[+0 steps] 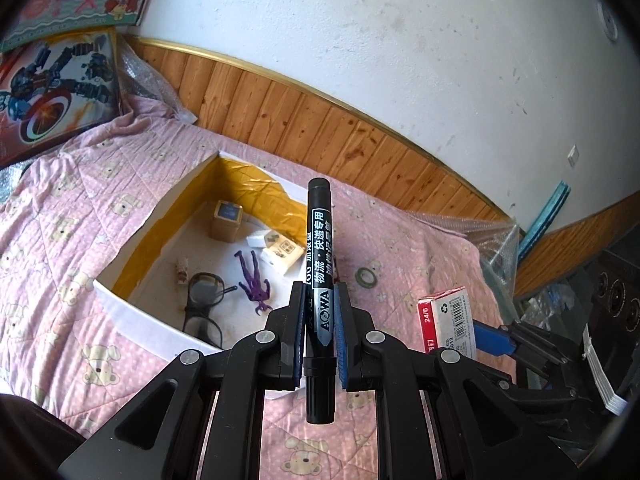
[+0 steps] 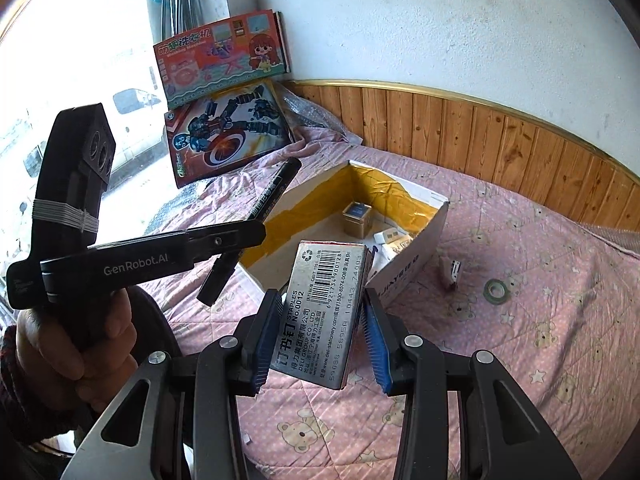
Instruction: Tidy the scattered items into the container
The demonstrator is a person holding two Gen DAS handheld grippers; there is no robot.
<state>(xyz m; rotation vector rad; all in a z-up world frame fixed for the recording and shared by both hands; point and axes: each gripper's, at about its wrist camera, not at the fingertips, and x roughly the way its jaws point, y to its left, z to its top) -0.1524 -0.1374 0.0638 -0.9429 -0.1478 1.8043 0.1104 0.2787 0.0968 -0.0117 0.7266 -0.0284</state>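
- My left gripper (image 1: 320, 316) is clenched on a black marker (image 1: 319, 264); my right gripper (image 2: 320, 340) grasps a staple box (image 2: 320, 312).
- Both sit above the bedspread (image 2: 540, 280), short of the open box (image 1: 168, 216).
- I should carry each over the rim, then release low.
- Small tape ring (image 2: 497, 290) waits outside; the item beside it is unclear.

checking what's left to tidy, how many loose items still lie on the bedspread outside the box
2: a tape ring right of the box, and a small white item between them. More may be hidden behind the grippers.
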